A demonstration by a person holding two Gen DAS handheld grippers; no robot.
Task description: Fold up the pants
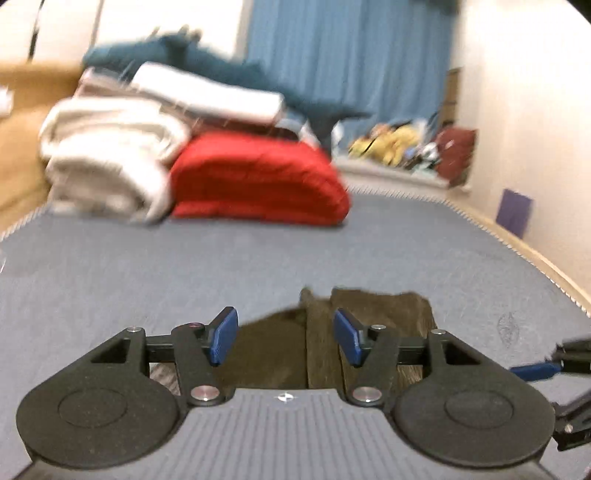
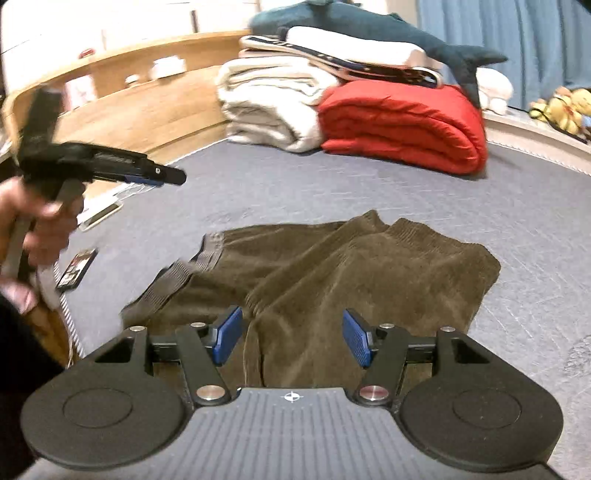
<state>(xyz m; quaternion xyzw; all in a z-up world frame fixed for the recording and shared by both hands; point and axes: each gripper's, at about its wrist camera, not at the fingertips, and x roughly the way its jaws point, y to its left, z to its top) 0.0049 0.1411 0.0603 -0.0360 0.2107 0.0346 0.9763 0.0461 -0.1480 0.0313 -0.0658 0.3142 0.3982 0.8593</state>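
Blue-padded fingers of the left gripper stand spread apart with nothing between them; the brown corduroy pants show through the gap below, but the blurred left wrist view makes it hard to say whether the pads touch the cloth. In the right wrist view this same tool appears at nine o'clock, raised above the bed in the person's left hand.

Equally spread is the right gripper, its pads hovering over the near edge of the pants and pinching nothing. The garment lies partly folded at the centre of the bed, its ribbed waistband toward nine o'clock and a doubled fold reaching toward two o'clock.

Underneath is a grey-blue mattress with a piped edge. At twelve o'clock on it sit a folded red quilt, a stack of cream blankets just beside it at eleven, and a dark teal plush shark lying on top of the pile. A small dark card or phone-like item rests near the bed's edge at nine o'clock. Wooden shelving runs along at ten o'clock, a blue curtain hangs at one o'clock, and yellow plush toys sit at two o'clock.
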